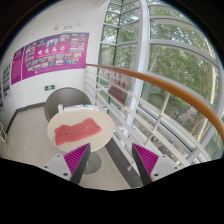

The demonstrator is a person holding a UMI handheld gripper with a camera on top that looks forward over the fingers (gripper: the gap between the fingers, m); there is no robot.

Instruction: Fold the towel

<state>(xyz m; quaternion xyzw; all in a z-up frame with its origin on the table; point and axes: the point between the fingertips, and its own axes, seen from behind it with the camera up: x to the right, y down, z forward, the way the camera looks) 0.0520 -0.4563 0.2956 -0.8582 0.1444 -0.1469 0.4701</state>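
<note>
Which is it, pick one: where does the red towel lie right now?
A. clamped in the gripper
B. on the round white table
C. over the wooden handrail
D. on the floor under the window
B: the red towel lies spread on the round white table, beyond the open gripper.

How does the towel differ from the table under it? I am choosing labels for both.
The towel is red, while the table is white. The towel is a crumpled, roughly rectangular cloth; the table is a smooth round top. The towel covers only part of the table, which is larger. Both lie ahead of the open claw, untouched by its fingers.
</note>
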